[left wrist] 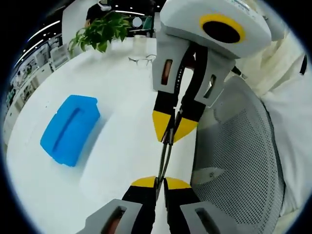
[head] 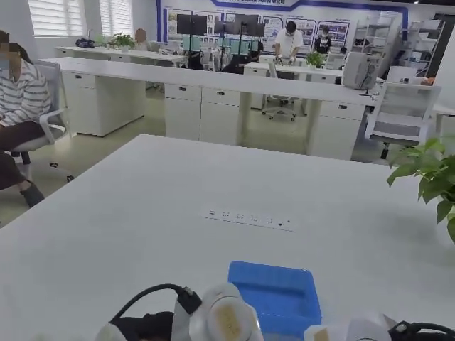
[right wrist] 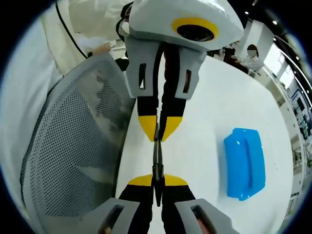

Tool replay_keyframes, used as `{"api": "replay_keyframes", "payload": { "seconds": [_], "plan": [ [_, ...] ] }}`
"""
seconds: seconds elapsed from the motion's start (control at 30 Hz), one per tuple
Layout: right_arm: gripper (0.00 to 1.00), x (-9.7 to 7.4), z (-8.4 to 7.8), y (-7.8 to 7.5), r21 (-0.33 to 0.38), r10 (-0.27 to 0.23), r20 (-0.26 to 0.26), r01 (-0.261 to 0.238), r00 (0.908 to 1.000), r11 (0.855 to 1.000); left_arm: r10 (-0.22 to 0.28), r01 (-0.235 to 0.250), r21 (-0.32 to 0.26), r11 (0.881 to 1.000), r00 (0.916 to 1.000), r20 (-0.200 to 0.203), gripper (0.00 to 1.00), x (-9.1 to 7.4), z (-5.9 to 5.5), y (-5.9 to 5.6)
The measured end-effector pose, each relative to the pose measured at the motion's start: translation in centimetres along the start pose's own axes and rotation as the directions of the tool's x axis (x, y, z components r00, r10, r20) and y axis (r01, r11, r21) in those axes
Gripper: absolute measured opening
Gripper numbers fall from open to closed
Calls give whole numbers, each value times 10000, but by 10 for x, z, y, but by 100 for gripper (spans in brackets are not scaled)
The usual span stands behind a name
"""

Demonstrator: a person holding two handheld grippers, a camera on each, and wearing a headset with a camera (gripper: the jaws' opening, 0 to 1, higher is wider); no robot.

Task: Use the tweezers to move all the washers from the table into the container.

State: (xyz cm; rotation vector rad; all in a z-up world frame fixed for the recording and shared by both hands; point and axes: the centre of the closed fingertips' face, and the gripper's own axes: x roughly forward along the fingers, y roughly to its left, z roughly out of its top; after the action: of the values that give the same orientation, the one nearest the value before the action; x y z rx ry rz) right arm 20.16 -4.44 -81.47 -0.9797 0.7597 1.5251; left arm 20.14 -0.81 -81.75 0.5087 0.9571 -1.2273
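At a white table (head: 142, 227), a blue container (head: 274, 293) sits near the front edge. Close by, the left gripper (left wrist: 161, 184) and right gripper (right wrist: 157, 180) meet tip to tip, each pinched nearly closed on one end of the slim tweezers (left wrist: 165, 153). The handover likely goes best if one gripper settles a firm, straight hold before the other lets go, leaving the tweezer points aligned for the washers.

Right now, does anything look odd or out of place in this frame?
One oddity: the tweezers are pinched at both ends at once, the left gripper and right gripper facing tip to tip over the table edge, apart from the container. It looks like a regrasp, not damage. Nothing is spilled.
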Motion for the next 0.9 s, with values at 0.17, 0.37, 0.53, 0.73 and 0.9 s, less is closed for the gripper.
{"api": "replay_keyframes", "payload": {
  "seconds": [0.17, 0.37, 0.53, 0.73, 0.9],
  "plan": [
    [2, 6, -6, -14, 487, -403, -26, 404, 9992, 9980, 191, -189, 122, 9997, 9998, -105, 0, 3, 0, 10],
    [3, 21, -23, -31, 1472, -647, -202, 670, 9977, 9868, 1024, -962, 1286, 9870, 9938, -425, 0, 11, 4, 30],
    [6, 28, -34, -37, 2397, -677, -220, 710, 9975, 9682, 1080, -973, 1593, 9824, 9924, -596, 0, 23, 4, 37],
    [9, 29, -48, -44, 3949, -1272, 68, 1142, 9919, 9116, 1092, -948, 1829, 9785, 9916, -698, 0, 32, 9, 44],
    [17, 26, -55, -48, 4962, -1725, 299, 1351, 9846, 8576, 1041, -859, 1817, 9796, 9902, -932, 0, 42, 5, 49]
  ]
}}
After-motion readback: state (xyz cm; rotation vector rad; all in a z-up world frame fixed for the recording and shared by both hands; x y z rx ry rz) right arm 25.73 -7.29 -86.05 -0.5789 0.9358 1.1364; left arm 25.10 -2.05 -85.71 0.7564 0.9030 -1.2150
